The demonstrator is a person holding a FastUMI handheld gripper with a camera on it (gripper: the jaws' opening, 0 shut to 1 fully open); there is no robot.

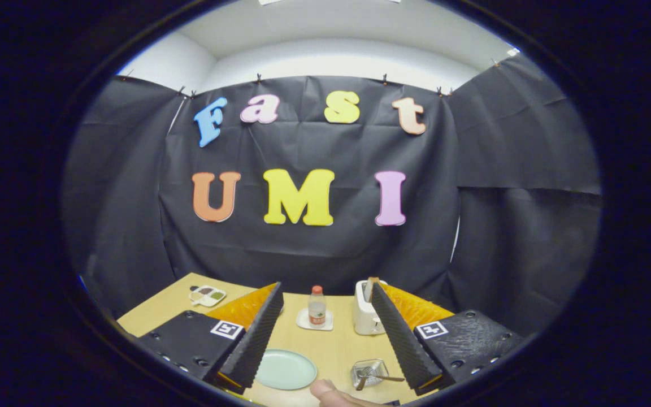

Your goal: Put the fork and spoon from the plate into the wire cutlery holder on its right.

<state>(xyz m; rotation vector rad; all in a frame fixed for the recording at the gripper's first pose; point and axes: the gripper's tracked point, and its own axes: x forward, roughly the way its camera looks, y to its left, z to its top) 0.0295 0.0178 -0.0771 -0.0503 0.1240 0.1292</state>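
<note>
The gripper [325, 333] hangs above the pale wooden table [337, 345] with its two ridged fingers [257, 339] spread wide and nothing held between them.

Take the round pale green plate [286, 369] as the marker. It lies flat on the table between the fingers, just beside the left one, and its face looks bare. To its right, close to the right finger, sits the small wire cutlery holder [369, 373]. Two pieces of metal cutlery with brownish handles [379, 377] already rest in it, their handles sticking out to the right; I cannot tell which is the fork and which the spoon.

Just on the near side of the plate, a fingertip of a person's hand [325, 391] pokes up between plate and holder.

Beyond the plate, farther back on the table, a small bottle with an orange cap [317, 306] stands upright on a white square coaster [314, 321]. To the right of that stands a white toaster [366, 310], partly behind the right finger. Far back to the plate's left lies a small white tray with dark and green patches [208, 295].
</note>
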